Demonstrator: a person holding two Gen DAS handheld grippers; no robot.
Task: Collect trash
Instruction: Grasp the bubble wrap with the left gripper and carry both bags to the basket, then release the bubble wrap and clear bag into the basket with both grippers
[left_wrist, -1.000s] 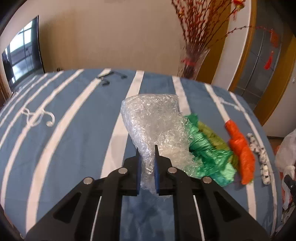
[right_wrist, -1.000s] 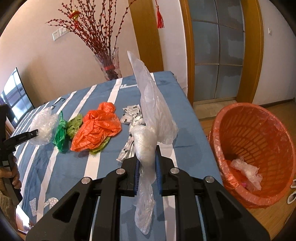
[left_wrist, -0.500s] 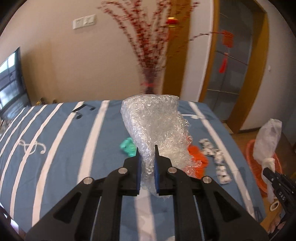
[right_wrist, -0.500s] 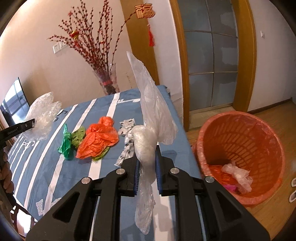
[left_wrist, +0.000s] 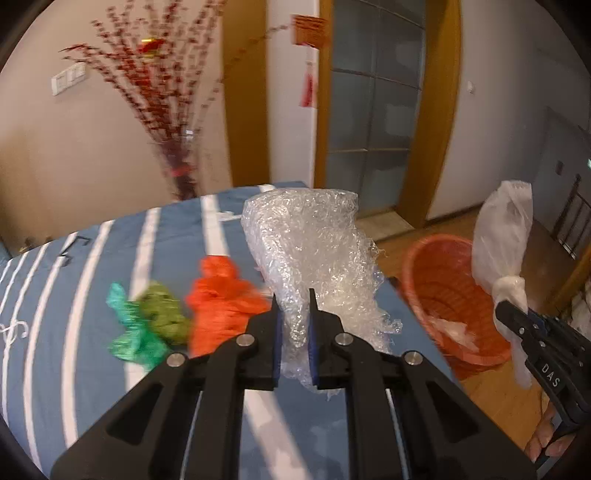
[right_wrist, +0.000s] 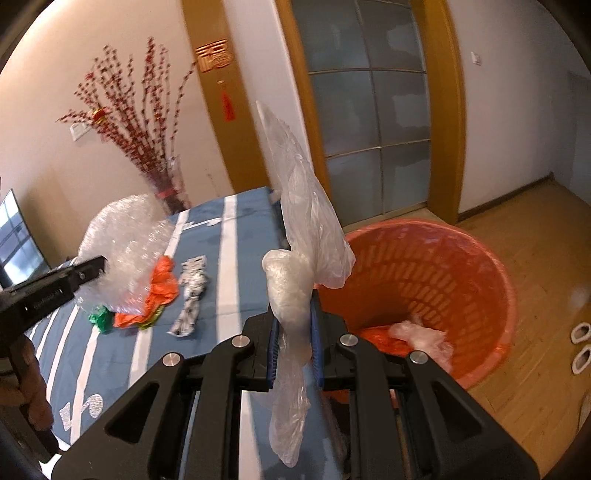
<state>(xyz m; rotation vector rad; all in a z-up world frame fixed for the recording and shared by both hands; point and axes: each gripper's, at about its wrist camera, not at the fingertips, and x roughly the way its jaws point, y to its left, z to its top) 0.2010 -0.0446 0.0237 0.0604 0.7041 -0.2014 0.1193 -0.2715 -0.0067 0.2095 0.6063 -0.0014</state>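
My left gripper (left_wrist: 294, 314) is shut on a crumpled sheet of bubble wrap (left_wrist: 314, 251) and holds it above the blue striped table (left_wrist: 92, 266); it also shows in the right wrist view (right_wrist: 125, 240). My right gripper (right_wrist: 293, 314) is shut on a clear plastic bag (right_wrist: 306, 229), held up beside the orange basket (right_wrist: 461, 266); the bag shows in the left wrist view (left_wrist: 504, 236) over the basket (left_wrist: 439, 280). On the table lie an orange bag (left_wrist: 221, 302), green bags (left_wrist: 147, 328) and a black-and-white wrapper (right_wrist: 190, 295).
The basket stands on the wooden floor (right_wrist: 535, 229) off the table's right end, with clear and orange plastic inside it (right_wrist: 421, 336). A glass vase of red branches (left_wrist: 177, 162) stands at the table's far edge. A glass door (right_wrist: 369, 110) is behind. Slippers (right_wrist: 581, 343) lie on the floor.
Both grippers have swung right toward the basket with their loads. The left gripper has lifted the bubble wrap off the table; the basket has come into its view.
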